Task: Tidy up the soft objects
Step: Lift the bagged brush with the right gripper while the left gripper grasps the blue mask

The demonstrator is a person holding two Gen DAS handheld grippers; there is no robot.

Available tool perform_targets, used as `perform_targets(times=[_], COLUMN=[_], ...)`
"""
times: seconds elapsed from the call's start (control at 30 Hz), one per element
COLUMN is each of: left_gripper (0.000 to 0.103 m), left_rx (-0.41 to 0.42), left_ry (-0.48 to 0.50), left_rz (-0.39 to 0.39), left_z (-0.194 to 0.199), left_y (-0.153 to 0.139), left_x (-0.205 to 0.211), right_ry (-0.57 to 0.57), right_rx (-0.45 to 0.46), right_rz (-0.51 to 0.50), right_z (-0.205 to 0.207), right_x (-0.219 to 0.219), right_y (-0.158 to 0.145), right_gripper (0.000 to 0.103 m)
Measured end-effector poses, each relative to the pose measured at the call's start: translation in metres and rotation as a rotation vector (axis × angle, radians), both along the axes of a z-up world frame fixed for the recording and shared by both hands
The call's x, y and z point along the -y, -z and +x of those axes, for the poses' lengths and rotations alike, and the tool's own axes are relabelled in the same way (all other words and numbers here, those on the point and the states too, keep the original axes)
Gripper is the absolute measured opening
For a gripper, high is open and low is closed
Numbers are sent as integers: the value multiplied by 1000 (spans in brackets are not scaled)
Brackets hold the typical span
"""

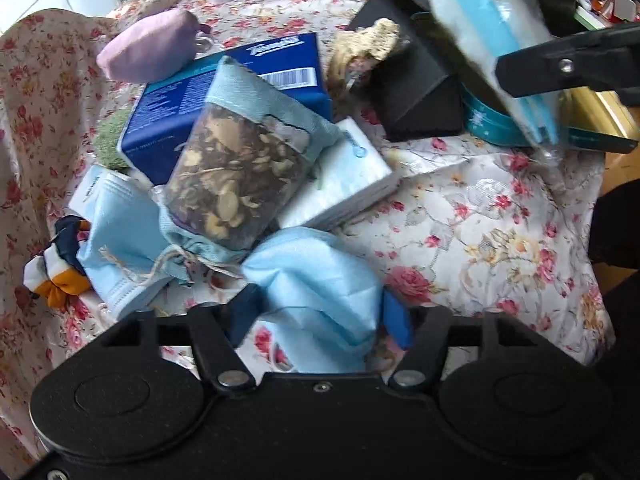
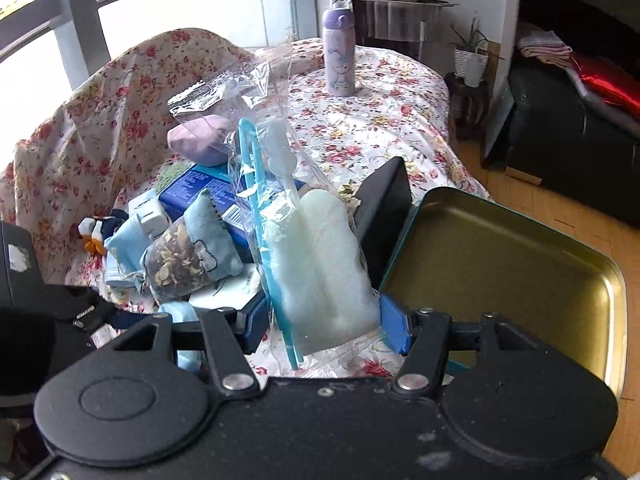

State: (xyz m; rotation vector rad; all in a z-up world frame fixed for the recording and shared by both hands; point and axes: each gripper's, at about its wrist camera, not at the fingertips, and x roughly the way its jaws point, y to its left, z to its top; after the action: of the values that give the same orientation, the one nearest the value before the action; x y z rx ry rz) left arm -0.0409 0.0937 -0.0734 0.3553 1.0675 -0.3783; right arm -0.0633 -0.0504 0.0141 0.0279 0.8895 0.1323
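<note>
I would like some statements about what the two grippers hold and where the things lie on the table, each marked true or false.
1. The right gripper holds a clear plastic bag with sponge brushes. True.
2. The left gripper holds the purple pouch. False: it grips a blue face mask; the purple pouch lies on the floral tablecloth.
3. The metal tin is open and nothing shows inside it. True.
4. The potpourri sachet lies under the blue Tempo tissue pack. False: it rests on top of the Tempo pack.
5. The purple bottle lies on its side. False: it stands upright.
</note>
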Motion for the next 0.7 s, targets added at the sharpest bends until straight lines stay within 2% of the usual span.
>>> perform_targets(times=[0.13,0.4,0.53,0.7], left_gripper=[53,53,52,49], left_rx=[-2,97,97,48], left_ry=[-20,29,29,-29], left_rz=[-39,-92,-83,-83], left_z=[1,-8,-6,0], left_y=[-7,-41,-40,-31], left_x=[-7,2,3,-6], right_ry=[30,155,168,142], right_rx=[11,27,-17,-121], right_rz=[4,41,60,-7], right_z=[-1,-2,4,20], right_x=[3,26,30,19], right_y=[-2,-4,2,22], right_gripper=[59,58,60,64])
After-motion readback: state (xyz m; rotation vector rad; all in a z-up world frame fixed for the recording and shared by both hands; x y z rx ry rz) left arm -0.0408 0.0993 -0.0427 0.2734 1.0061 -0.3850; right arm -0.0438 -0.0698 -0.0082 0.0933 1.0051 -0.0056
